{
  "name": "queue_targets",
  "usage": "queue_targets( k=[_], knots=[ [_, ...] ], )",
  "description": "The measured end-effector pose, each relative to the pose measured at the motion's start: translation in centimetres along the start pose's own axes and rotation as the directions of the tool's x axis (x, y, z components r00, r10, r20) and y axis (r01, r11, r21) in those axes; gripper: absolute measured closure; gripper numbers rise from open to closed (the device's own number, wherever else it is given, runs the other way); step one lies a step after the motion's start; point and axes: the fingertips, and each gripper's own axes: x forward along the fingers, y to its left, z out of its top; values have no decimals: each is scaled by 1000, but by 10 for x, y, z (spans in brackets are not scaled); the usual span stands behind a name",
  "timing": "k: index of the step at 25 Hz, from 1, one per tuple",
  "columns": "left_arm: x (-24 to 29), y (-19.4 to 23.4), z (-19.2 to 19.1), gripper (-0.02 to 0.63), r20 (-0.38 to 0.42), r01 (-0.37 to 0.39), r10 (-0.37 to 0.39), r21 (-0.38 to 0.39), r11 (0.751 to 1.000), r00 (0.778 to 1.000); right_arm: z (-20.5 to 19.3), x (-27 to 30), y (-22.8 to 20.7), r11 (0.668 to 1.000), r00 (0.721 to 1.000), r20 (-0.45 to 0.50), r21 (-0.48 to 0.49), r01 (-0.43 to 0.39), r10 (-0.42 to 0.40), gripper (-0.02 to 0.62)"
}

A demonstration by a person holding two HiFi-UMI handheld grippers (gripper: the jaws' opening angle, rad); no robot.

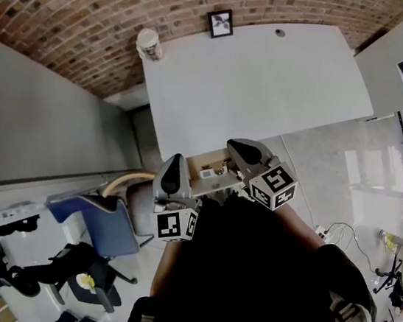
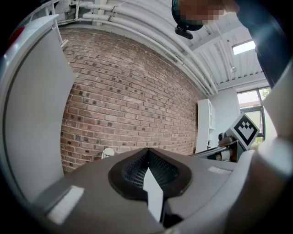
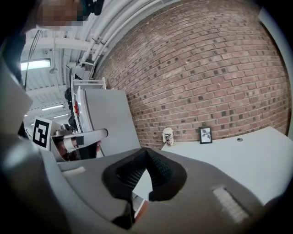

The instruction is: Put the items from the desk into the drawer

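1. The left tool (image 2: pixel 147 154) has its 2 jaws pressed together with nothing between them. It points level at the brick wall (image 2: pixel 128 91), so it carries nothing.
2. The right tool (image 3: pixel 145 155) is likewise closed and empty. It tilts slightly downward toward the near edge of the tabletop (image 3: pixel 238 160).
3. In the head view the 2 tools flank the drawer (image 1: pixel 195 164), which stands pulled out below the tabletop's near edge. A few small things lie inside it, too small to name. My guess is that both hands sit here because the drawer is where each item gets dropped, and empty tools suit that.
4. Further out, the tabletop is mostly bare white, and 2 things are left along its far edge by the wall:
   - A patterned cup (image 1: pixel 149 43) stands upright at the far left corner.
   - A small picture frame (image 1: pixel 220 23) stands on edge close to the bricks.
   - Both are well apart from either tool.
5. With those 2 things not yet in the drawer, the task looks unfinished.
   - The next pick means reaching across the whole tabletop, and the jaws must open first.
   - The round cup should take a grip across its sides.
   - The thin frame may tip if it is nudged before it is pinched.
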Motion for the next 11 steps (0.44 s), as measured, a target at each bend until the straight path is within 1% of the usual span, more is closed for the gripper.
queue_targets(
  k=[11],
  knots=[
    [-6, -8, -3, 591, -7, 3, -3, 3, 1000, 1000, -3, -10, -2, 1000, 1000, 4, -2, 17, -17, 592]
  ],
)
